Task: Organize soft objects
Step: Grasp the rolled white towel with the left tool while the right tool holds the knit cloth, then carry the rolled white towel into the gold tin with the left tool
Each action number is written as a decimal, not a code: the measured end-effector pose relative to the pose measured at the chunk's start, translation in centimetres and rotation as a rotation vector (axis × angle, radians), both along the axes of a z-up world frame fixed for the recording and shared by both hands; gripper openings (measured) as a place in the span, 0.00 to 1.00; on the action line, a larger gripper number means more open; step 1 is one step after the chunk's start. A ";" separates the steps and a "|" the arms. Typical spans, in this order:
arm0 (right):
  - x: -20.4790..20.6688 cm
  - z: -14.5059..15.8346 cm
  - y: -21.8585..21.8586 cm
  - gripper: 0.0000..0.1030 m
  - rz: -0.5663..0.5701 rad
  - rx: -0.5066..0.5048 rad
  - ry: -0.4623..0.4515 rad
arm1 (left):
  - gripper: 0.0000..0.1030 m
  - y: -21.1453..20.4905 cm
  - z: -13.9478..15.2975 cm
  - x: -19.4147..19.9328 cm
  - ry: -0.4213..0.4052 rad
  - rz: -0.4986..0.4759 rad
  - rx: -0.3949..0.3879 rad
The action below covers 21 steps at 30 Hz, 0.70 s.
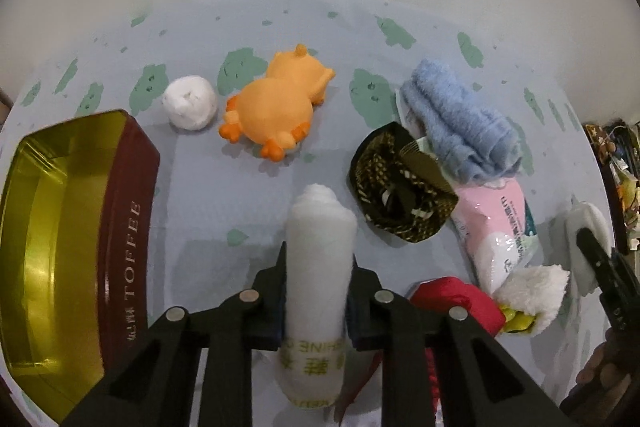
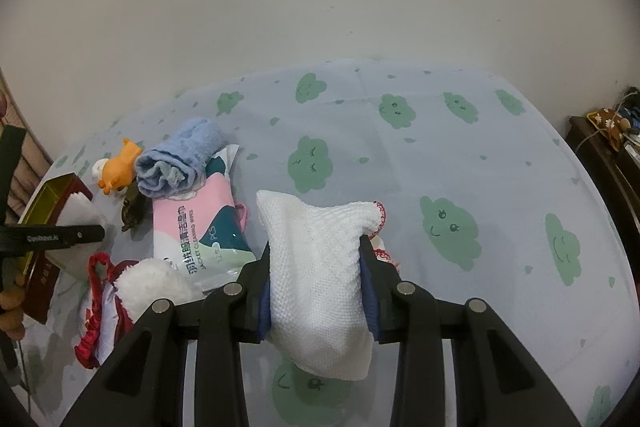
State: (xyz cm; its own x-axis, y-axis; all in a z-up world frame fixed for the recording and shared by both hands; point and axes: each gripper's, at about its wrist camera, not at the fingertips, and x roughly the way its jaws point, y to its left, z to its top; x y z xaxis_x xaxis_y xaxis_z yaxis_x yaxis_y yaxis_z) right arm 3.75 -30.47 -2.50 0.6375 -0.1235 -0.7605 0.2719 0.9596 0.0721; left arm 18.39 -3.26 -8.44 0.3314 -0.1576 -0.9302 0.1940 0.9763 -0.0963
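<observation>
My left gripper (image 1: 318,267) is shut on a white cotton roll (image 1: 320,247) with a paper band, held above the bed. My right gripper (image 2: 314,247) is shut on a folded white knit cloth (image 2: 316,267) with red trim. An open maroon and gold toffee tin (image 1: 60,247) stands at the left; it also shows in the right wrist view (image 2: 52,195). On the sheet lie a white cotton ball (image 1: 190,101), an orange toy (image 1: 276,103), a rolled blue towel (image 1: 460,119), a dark patterned band (image 1: 400,183), a pink wipes pack (image 2: 196,235), a red item (image 1: 456,301) and a white fluffy item (image 2: 154,285).
The bed sheet (image 2: 440,155) is pale blue with green cloud prints. A plain wall stands behind the bed. A dark wooden cabinet (image 2: 608,163) with clutter is at the right edge. The left gripper (image 2: 52,237) shows at the left of the right wrist view.
</observation>
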 end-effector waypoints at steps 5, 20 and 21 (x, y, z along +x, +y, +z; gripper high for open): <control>0.0 0.0 0.0 0.33 0.001 -0.005 0.003 | 0.20 0.0 1.4 -1.0 -0.041 -0.006 0.006; 0.1 -0.4 0.2 0.33 -0.002 -0.056 0.025 | 0.20 4.1 5.1 -2.5 -0.122 0.081 0.028; 0.1 -0.5 0.2 0.33 -0.002 -0.059 0.026 | 0.20 4.6 5.4 -2.6 -0.130 0.089 0.031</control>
State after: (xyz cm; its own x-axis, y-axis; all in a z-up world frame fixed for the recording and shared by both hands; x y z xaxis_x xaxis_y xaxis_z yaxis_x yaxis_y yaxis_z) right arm 3.87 -30.28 -2.98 0.6172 -0.1698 -0.7683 0.2747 0.9615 0.0081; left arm 15.77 1.32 -3.07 0.4612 -0.0938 -0.8823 0.1150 0.9923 -0.0453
